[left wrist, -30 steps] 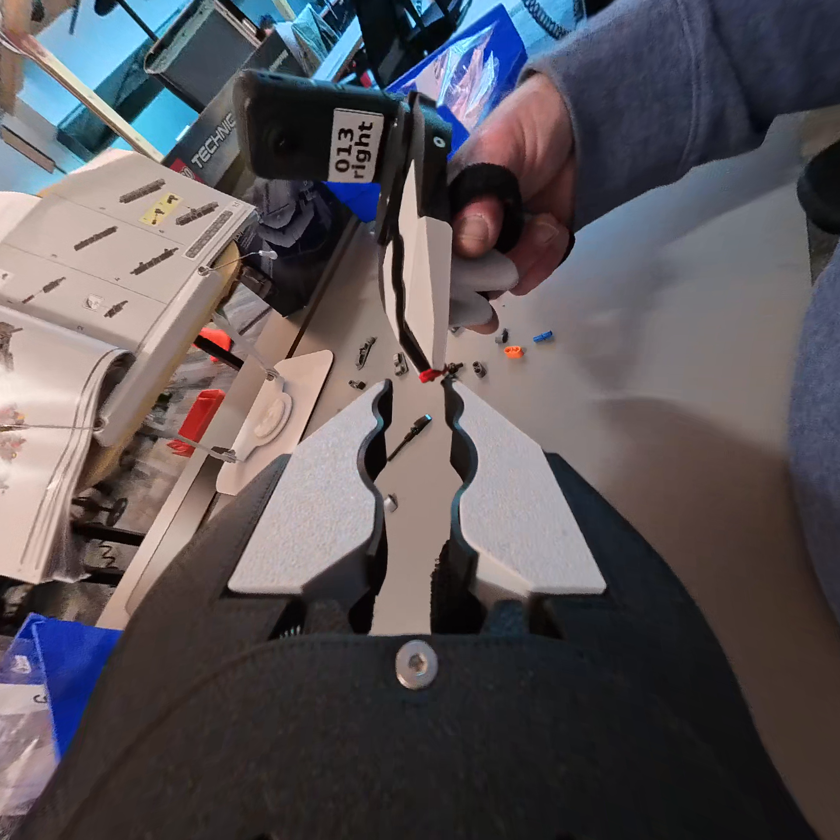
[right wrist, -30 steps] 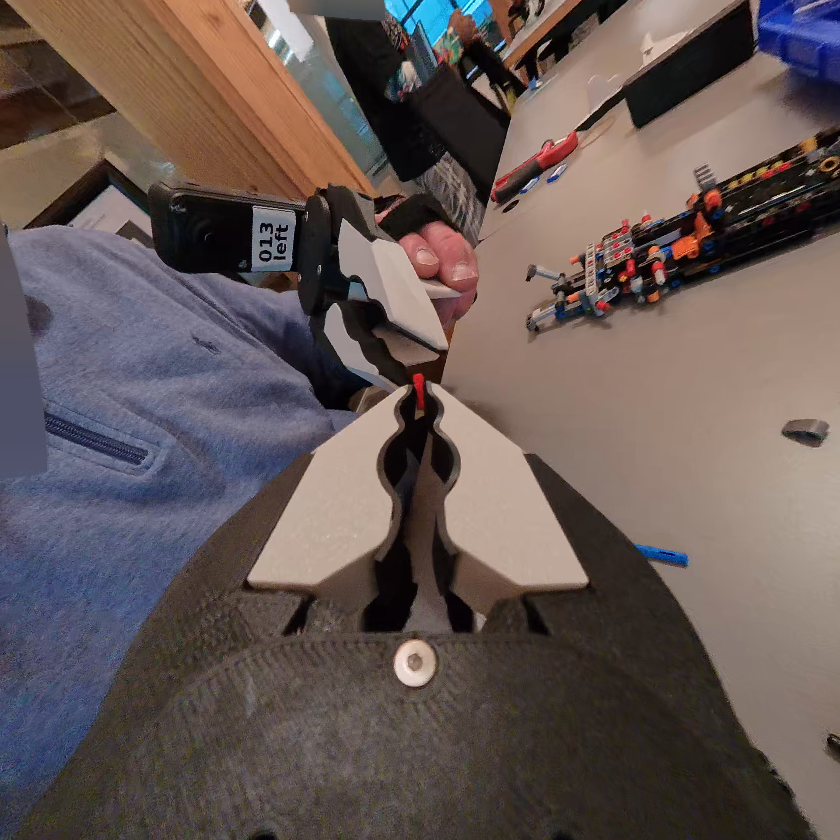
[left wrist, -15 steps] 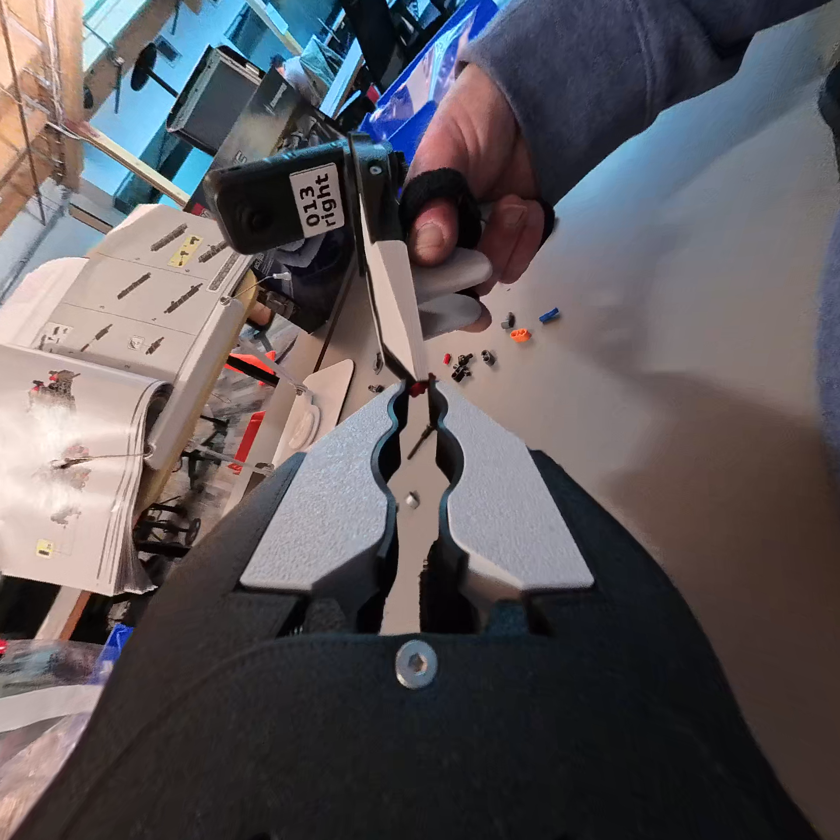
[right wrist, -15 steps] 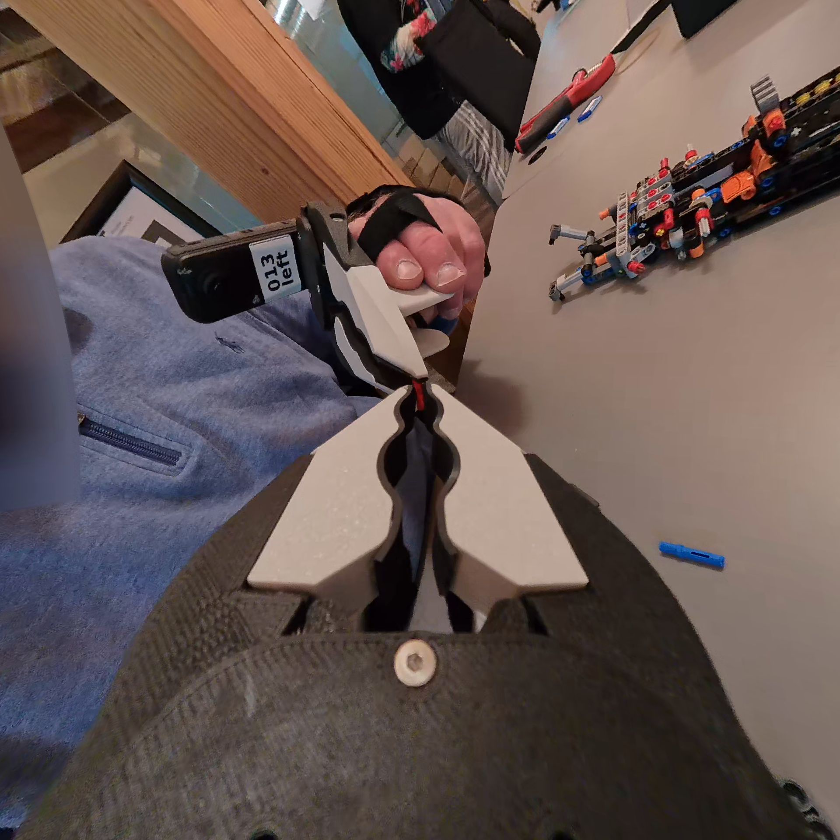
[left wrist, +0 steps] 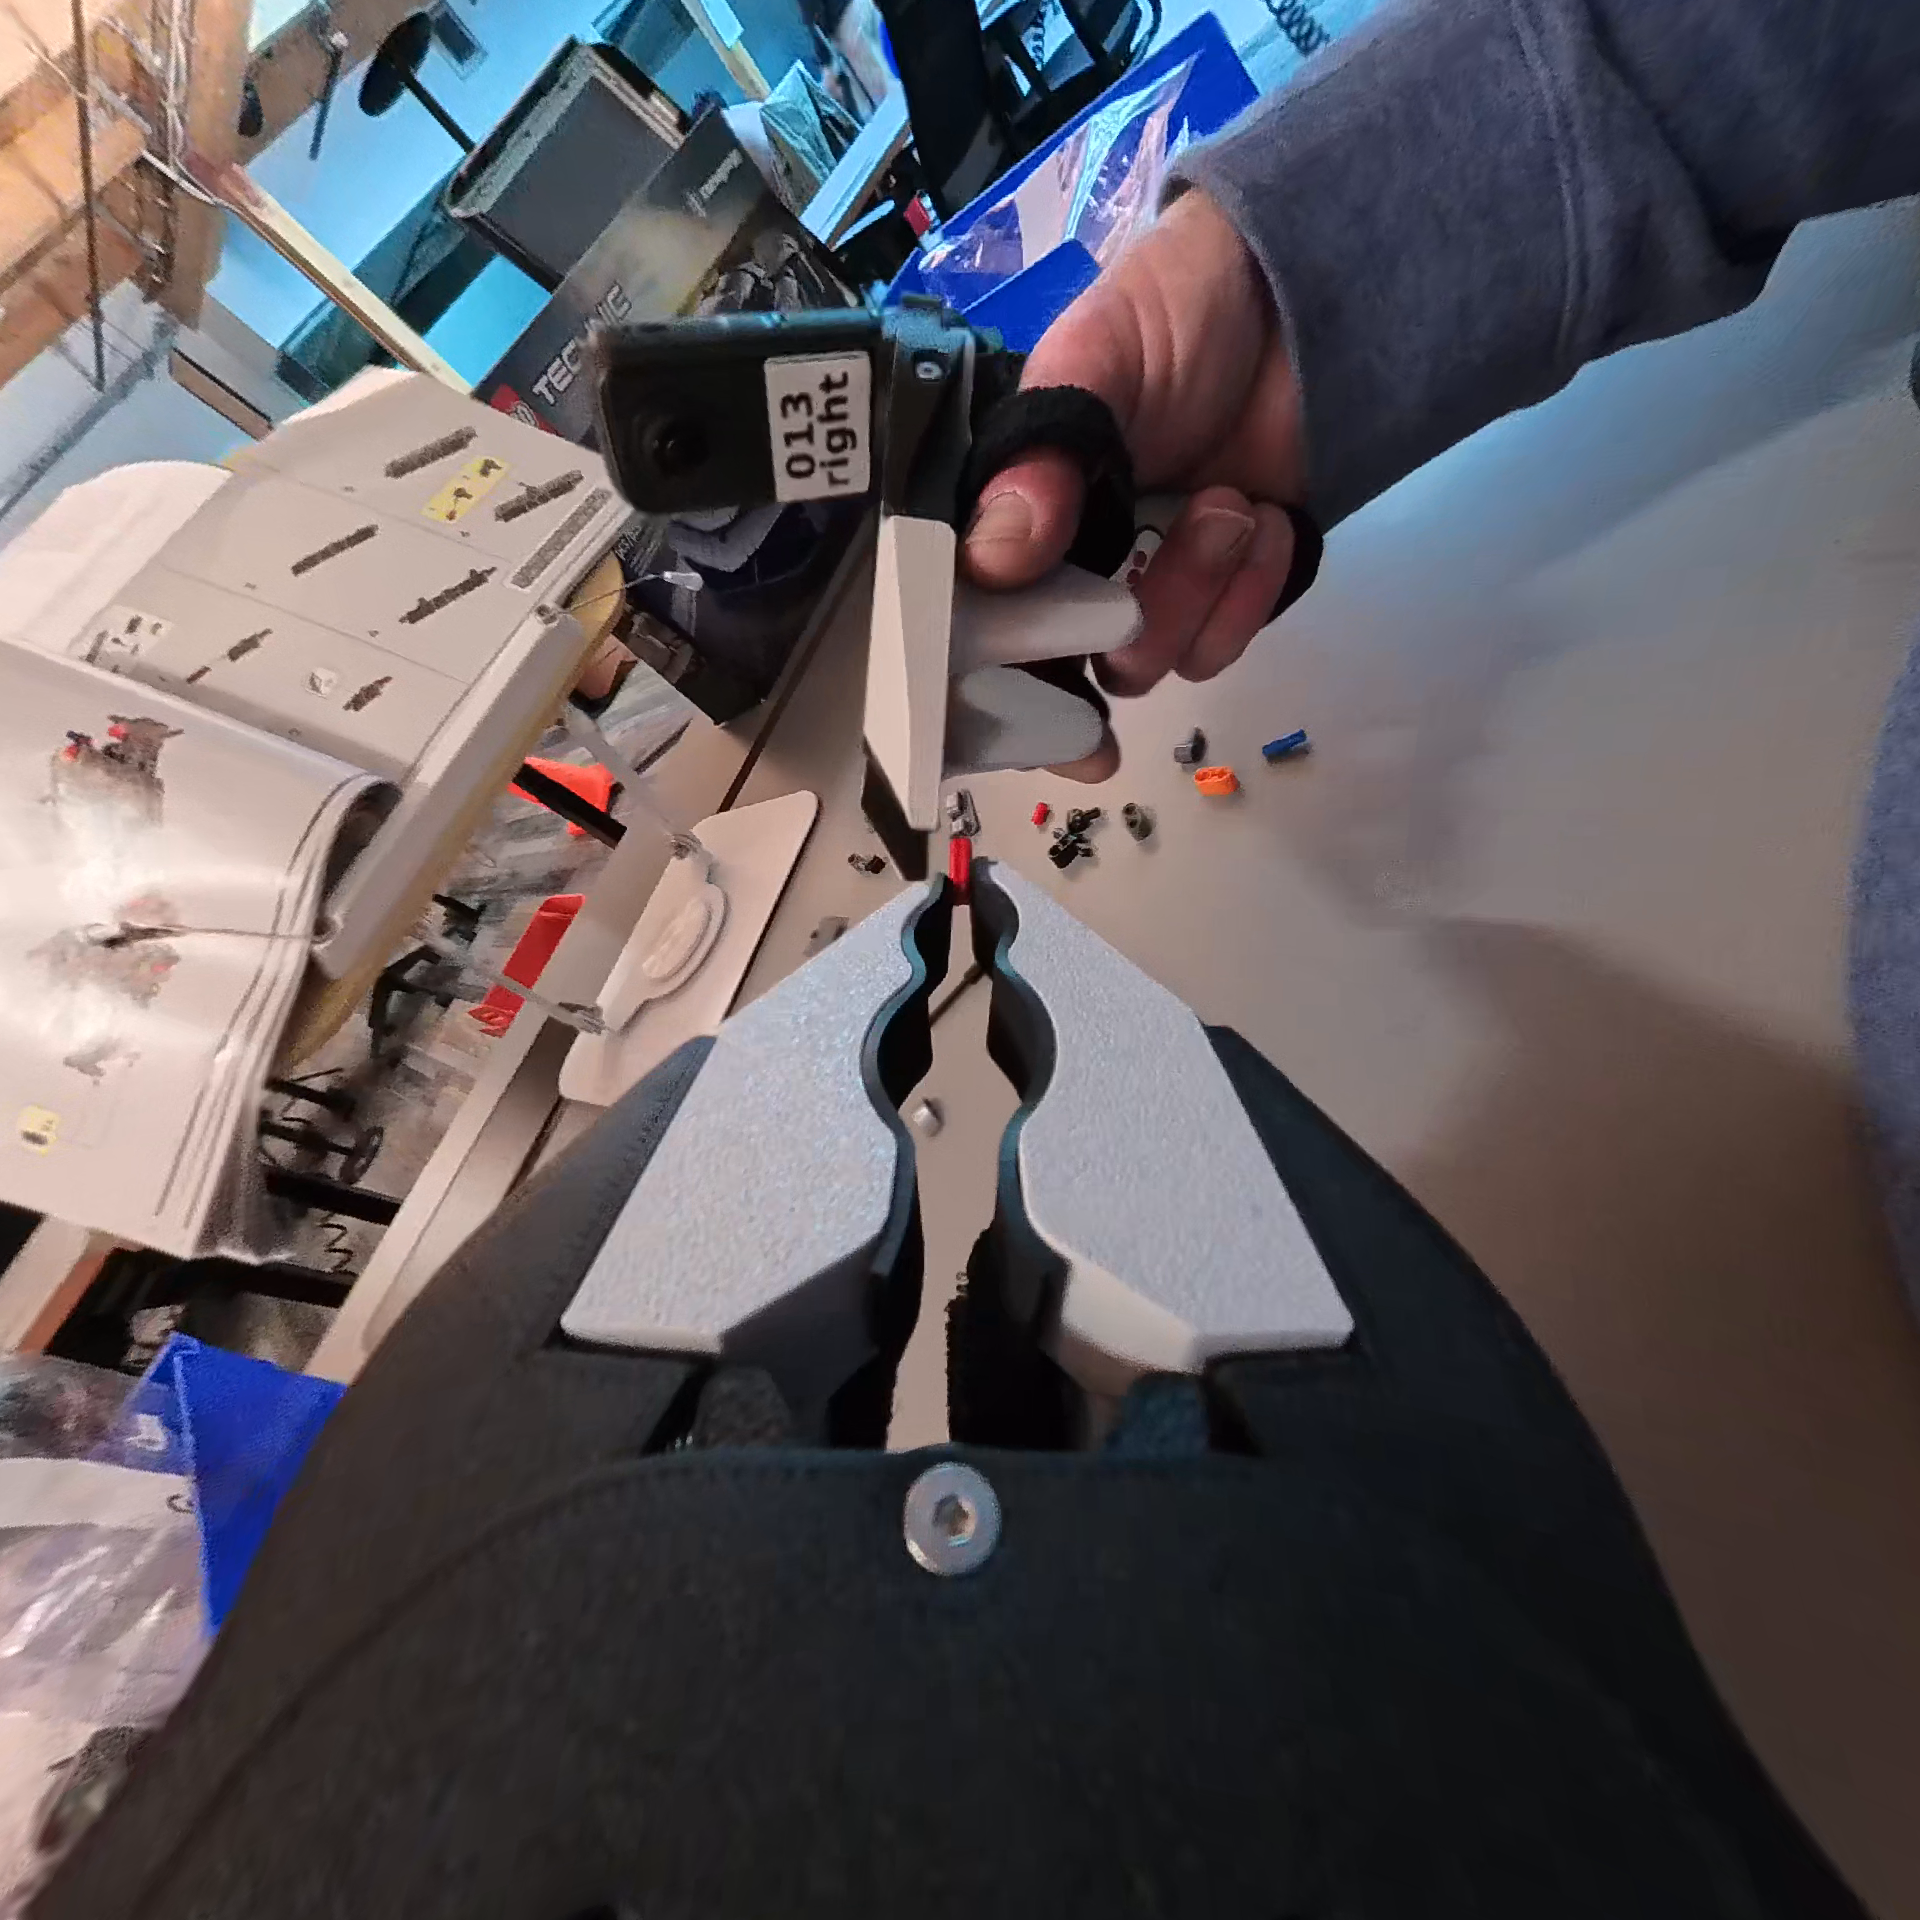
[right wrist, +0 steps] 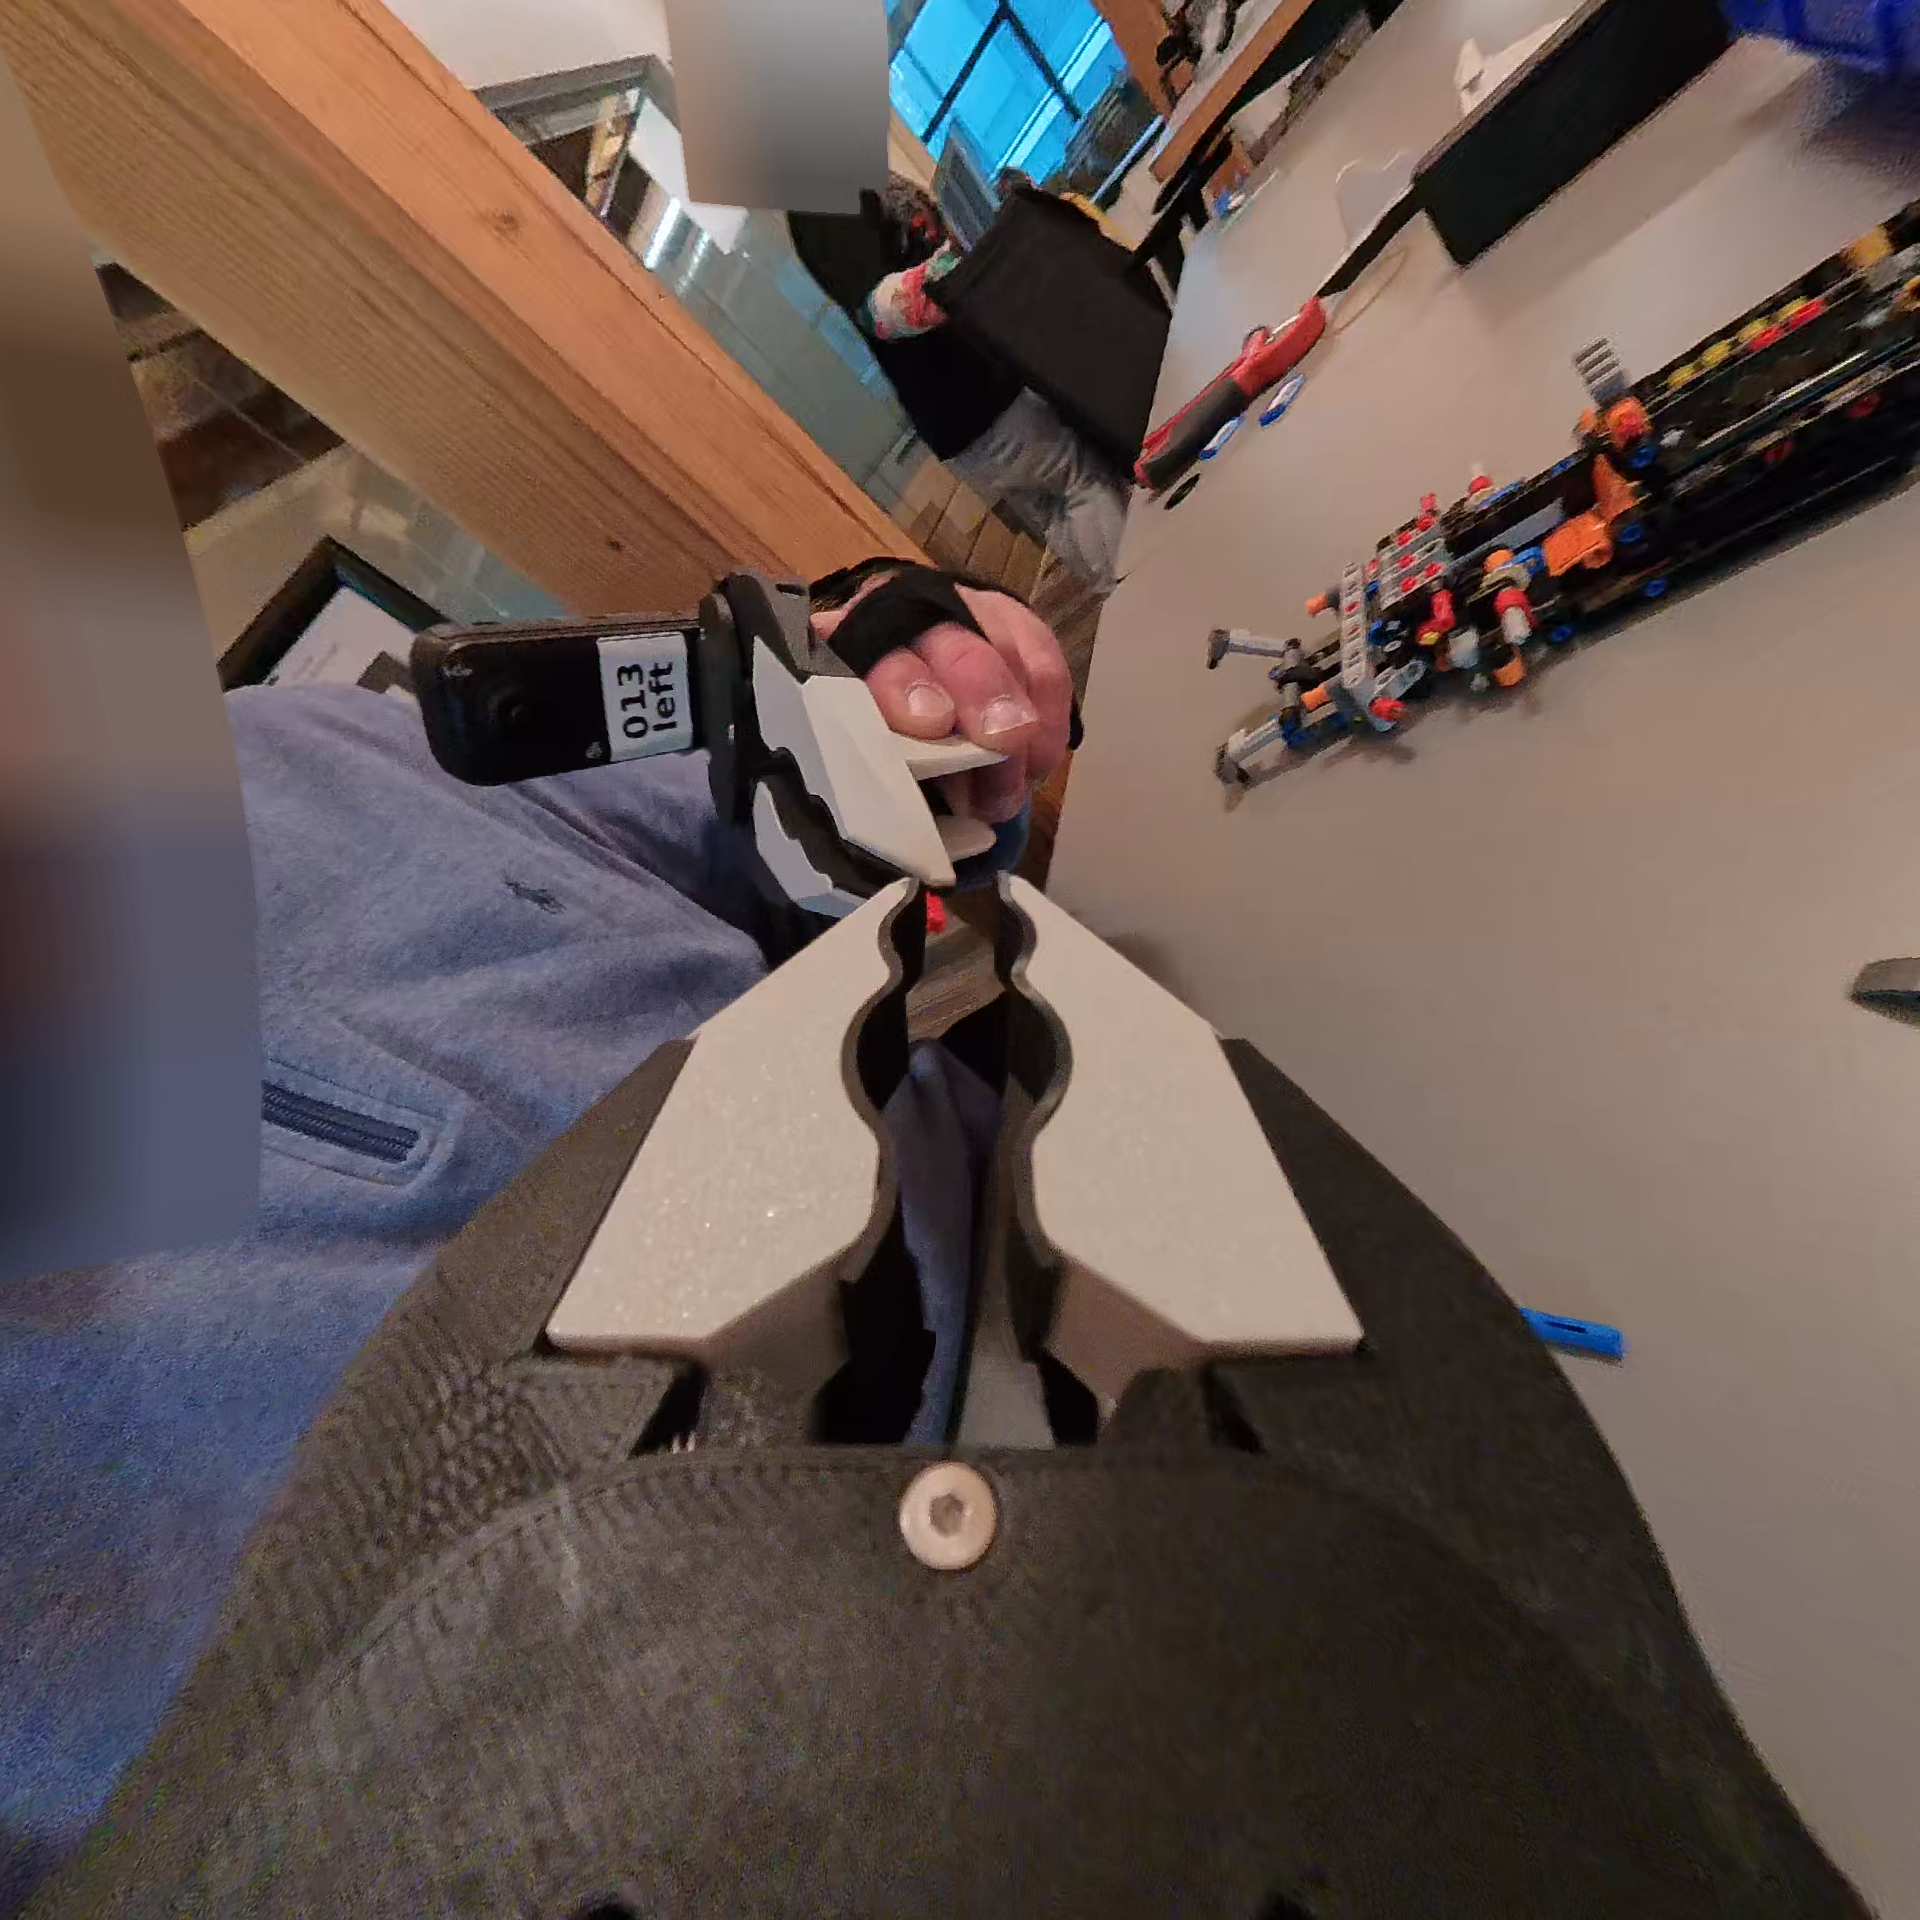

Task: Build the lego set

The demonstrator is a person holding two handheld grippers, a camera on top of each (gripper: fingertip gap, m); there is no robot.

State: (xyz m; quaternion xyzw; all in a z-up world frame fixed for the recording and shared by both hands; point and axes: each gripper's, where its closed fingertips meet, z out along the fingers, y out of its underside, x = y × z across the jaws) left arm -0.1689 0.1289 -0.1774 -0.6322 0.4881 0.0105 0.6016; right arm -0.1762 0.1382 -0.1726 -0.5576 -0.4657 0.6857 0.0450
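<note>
A small red lego pin sticks out of the tips of my left gripper, which is shut on it above the grey table. My right gripper, held by a hand, hangs tip-down just above and left of the pin. In the right wrist view my right gripper is open, its fingers apart and empty. The left gripper meets it tip to tip there, with the red pin at its tips.
A long partly built black lego model lies on the table. Small loose pieces, an orange piece and a blue pin lie beyond the grippers. An open instruction booklet stands left. Another blue pin lies right. The grippers are tip to tip, or close to it.
The right gripper held the red pin and brought it to the open left gripper. The left gripper has shut on the pin and the right gripper has opened and let go.
</note>
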